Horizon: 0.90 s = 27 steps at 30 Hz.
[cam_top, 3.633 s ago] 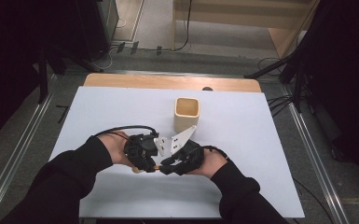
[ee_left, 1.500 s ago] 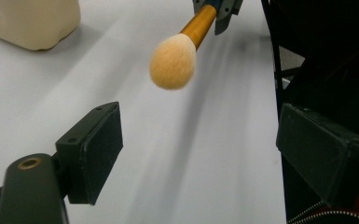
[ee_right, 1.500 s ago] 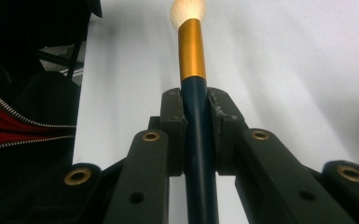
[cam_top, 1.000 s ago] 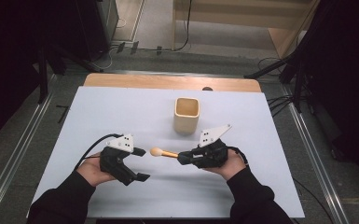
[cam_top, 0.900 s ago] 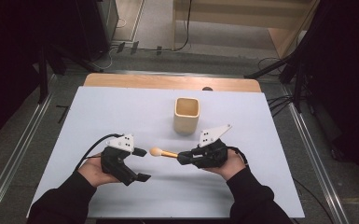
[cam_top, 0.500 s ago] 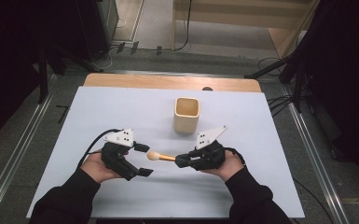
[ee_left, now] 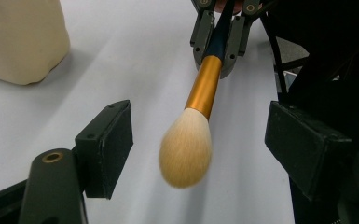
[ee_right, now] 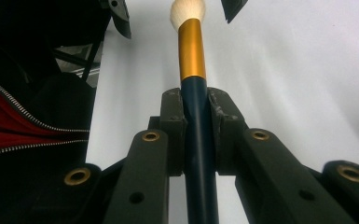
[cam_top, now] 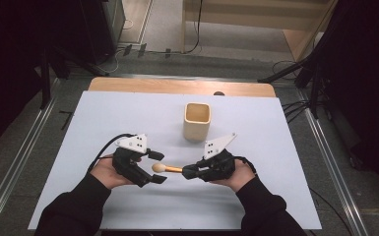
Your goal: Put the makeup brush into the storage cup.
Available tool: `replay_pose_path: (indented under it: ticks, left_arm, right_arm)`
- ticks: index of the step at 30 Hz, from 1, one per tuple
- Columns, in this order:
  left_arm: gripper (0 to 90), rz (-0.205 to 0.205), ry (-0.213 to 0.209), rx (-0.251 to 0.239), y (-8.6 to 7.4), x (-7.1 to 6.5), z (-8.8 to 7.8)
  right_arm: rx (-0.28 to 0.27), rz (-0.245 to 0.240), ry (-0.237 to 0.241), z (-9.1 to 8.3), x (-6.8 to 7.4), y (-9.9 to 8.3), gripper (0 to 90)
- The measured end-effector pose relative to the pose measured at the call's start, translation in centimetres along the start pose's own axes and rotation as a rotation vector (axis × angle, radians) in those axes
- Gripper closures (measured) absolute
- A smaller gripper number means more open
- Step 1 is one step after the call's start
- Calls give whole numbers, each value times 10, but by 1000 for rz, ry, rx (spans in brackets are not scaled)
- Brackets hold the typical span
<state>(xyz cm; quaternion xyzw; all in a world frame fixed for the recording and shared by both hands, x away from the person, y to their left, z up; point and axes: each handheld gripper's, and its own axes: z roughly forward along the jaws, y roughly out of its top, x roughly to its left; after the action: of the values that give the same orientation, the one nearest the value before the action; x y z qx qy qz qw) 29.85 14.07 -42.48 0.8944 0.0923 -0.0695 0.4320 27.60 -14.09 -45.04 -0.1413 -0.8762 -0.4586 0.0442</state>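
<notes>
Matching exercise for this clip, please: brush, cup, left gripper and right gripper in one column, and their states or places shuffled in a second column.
Things:
1. makeup brush
2. beige cup
3. left gripper
4. right gripper

States:
A. jaws apart on either side of the bristles, not touching them
B. stands upright on the white table, beyond both hands
C. clamped on the dark handle
D. held level above the table, bristle head toward the left gripper

Pairs: 1-D, 2-B, 3-A, 4-C

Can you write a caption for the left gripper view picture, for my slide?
A fluffy makeup brush, clamped by the right gripper, pokes between the left gripper's open, just-closing jaws.
</notes>
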Motion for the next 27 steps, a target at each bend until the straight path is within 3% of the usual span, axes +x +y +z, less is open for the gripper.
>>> replay_pose_path:
  ticks: [6, 10, 13, 17, 21, 27]
  left_arm:
    - [280, 5, -8, 2, 2, 1, 0]
    - [283, 15, -13, 15, 5, 1, 2]
    - [288, 18, -14, 25, 7, 1, 3]
    - [314, 21, -21, 27, 8, 1, 4]
    - [382, 26, -29, 23, 7, 1, 3]
    - [401, 24, -29, 4, 7, 2, 2]
  right_arm:
    - [6, -4, 17, 1, 0, 2, 791]
    - [44, -18, 23, 0, -1, 9, 791]
    - [125, -54, 34, -3, -3, 23, 791]
    - [148, -74, 39, -2, -4, 30, 791]
    - [132, -74, 55, 0, -5, 30, 791]
    - [81, -68, 78, 0, -5, 25, 790]
